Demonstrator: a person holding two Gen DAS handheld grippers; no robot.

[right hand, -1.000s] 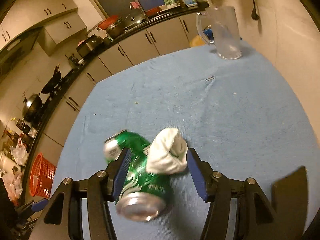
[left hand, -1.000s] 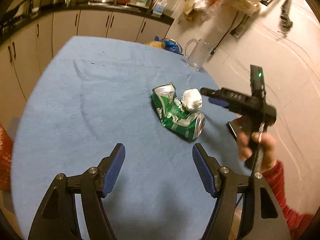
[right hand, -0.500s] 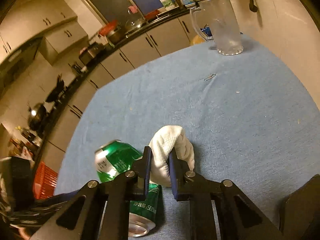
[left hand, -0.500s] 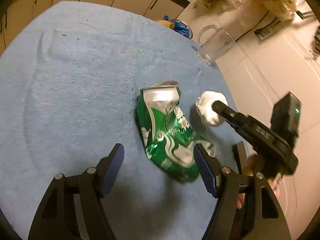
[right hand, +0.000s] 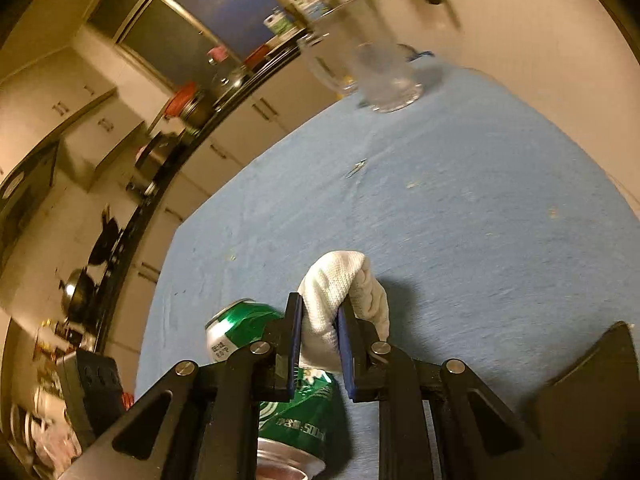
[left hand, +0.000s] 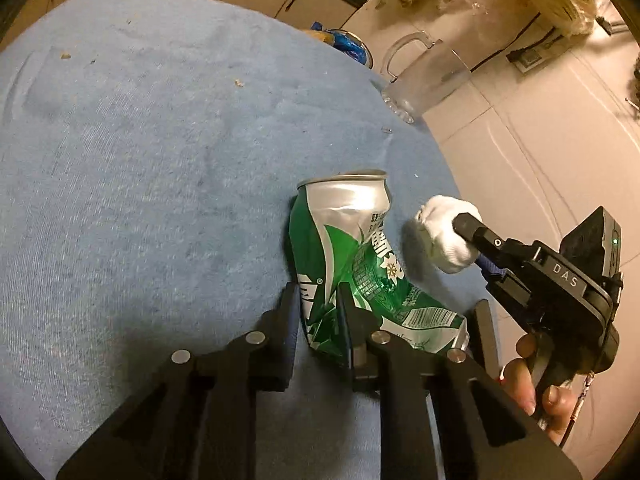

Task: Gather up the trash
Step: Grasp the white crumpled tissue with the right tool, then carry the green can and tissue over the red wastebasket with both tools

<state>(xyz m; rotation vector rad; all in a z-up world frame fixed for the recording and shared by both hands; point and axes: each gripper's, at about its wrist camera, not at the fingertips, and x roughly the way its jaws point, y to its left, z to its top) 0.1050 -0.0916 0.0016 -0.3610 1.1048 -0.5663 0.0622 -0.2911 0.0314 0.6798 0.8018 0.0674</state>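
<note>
Green crushed can (left hand: 352, 264) lengthwise along left gripper's (left hand: 318, 300) closing fingers (left hand: 290, 312)

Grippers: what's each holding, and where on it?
Left gripper, closing, pinches the crushed green can at its dented middle. Right gripper clamps the white wad across its middle.

- The left gripper (left hand: 318, 300) is angled downward, its jaws closing with a crushed can pinched between them.
- The right gripper (right hand: 320, 320) is clamped on a paper wad, gripped by a hand (left hand: 536, 384).
</note>
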